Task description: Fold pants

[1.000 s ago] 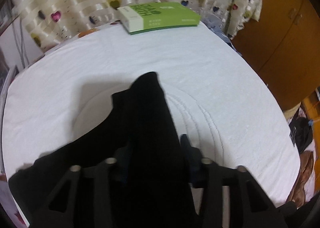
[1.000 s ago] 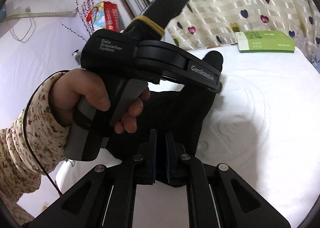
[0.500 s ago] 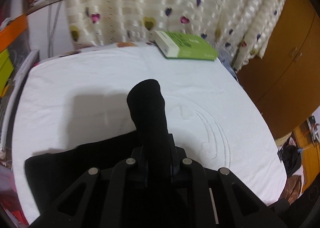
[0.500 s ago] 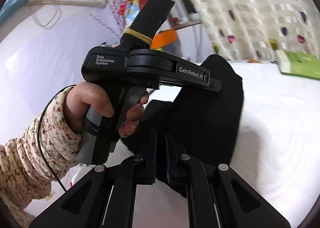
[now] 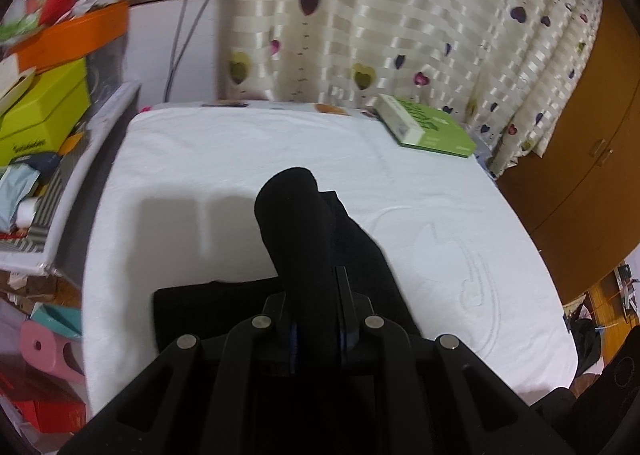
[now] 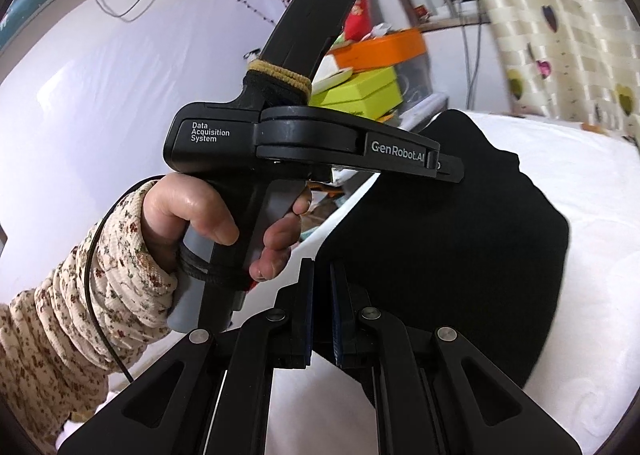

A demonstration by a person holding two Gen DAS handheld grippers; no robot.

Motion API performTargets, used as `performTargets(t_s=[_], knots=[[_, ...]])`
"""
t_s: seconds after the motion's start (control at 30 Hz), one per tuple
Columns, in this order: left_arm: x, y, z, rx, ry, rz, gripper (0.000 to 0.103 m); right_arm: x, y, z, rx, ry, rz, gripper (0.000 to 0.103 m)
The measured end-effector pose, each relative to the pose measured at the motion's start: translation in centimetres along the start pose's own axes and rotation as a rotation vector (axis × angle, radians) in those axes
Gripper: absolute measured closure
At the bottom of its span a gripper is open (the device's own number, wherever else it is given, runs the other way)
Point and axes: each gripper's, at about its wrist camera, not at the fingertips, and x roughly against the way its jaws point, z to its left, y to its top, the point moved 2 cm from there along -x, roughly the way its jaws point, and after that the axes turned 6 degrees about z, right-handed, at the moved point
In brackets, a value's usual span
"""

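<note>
Black pants (image 5: 320, 239) lie partly on a white towel-covered table (image 5: 240, 151). My left gripper (image 5: 314, 295) is shut on a bunched fold of the pants, which sticks up past the fingers as a dark roll. In the right wrist view my right gripper (image 6: 322, 287) is shut on the edge of the same black pants (image 6: 460, 255), lifted above the table. The left gripper's body (image 6: 304, 147) hangs just ahead, held by a hand (image 6: 208, 215) in a floral sleeve.
A green and white box (image 5: 424, 127) lies at the table's far right corner before a heart-patterned curtain (image 5: 400, 23). Stacked orange and lime boxes (image 5: 44, 95) crowd the left side. A wooden wardrobe (image 5: 580, 159) stands at the right. A pink roll (image 5: 44, 347) lies below left.
The left gripper closed on the pants a second ago. Both grippers then carried the cloth leftward across the table, so the green box has drifted right in view and the box clutter has appeared.
</note>
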Motion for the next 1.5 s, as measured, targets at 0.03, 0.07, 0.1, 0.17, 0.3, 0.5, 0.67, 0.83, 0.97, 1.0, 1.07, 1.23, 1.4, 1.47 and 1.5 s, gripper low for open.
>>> performTargets(t_s=[0.03,0.07,0.1,0.17,0.3,0.5,0.67,0.83,0.97,1.0,1.07,1.23,1.4,1.47,1.5], knots=[[0.0,-0.2,0.6,0.005,0.005,0.001,0.088,-0.5,0.1,0.2,0.005,0.003,0.004,0.095],[0.0,-0.3,1.3,0.012,0.01,-0.001,0.088,-1.1,0.1,0.4,0.012,0.007,0.013,0.095],[0.1,-0.5,1.9,0.018,0.009,-0.006,0.088,-1.6,0.3,0.5,0.015,0.011,0.02,0.095],[0.1,-0.9,3.1,0.03,0.014,-0.009,0.088,-2.8,0.6,0.5,0.014,0.022,0.037,0.095],[-0.1,-1.7,5.4,0.076,0.013,-0.003,0.088,-4.4,0.5,0.8,0.011,0.038,0.059,0.095],[-1.9,-2.3,7.7,0.093,0.032,0.032,0.086,-7.2,0.4,0.2,-0.034,0.039,0.106,0.095],[-2.3,-2.9,8.4,0.101,0.012,0.028,0.082,-8.3,0.2,0.1,-0.052,0.05,0.125,0.093],[-1.6,-3.1,8.7,0.085,0.057,0.014,0.071,-8.6,0.5,0.2,-0.036,0.064,0.117,0.084],[-0.4,-3.5,9.4,0.113,0.07,-0.011,0.066,-7.6,0.7,0.8,0.02,0.053,0.09,0.059],[-0.1,-3.7,9.6,0.119,0.071,-0.014,0.064,-7.1,0.7,1.0,0.039,0.042,0.084,0.056],[0.8,-4.3,9.7,0.126,0.078,-0.03,0.062,-6.2,0.6,0.9,0.061,0.034,0.075,0.056],[3.0,-6.0,9.9,0.167,0.081,-0.077,0.06,-5.2,-0.6,0.7,0.201,-0.11,0.122,0.05],[4.1,-8.4,10.2,0.227,0.072,-0.099,0.058,-6.7,-2.5,1.2,0.371,-0.184,0.217,0.049],[4.3,-9.5,10.5,0.267,0.066,-0.104,0.054,-7.7,-2.9,1.3,0.408,-0.209,0.228,0.048],[4.4,-9.9,10.5,0.28,0.064,-0.107,0.053,-8.1,-2.9,1.3,0.416,-0.218,0.226,0.048]])
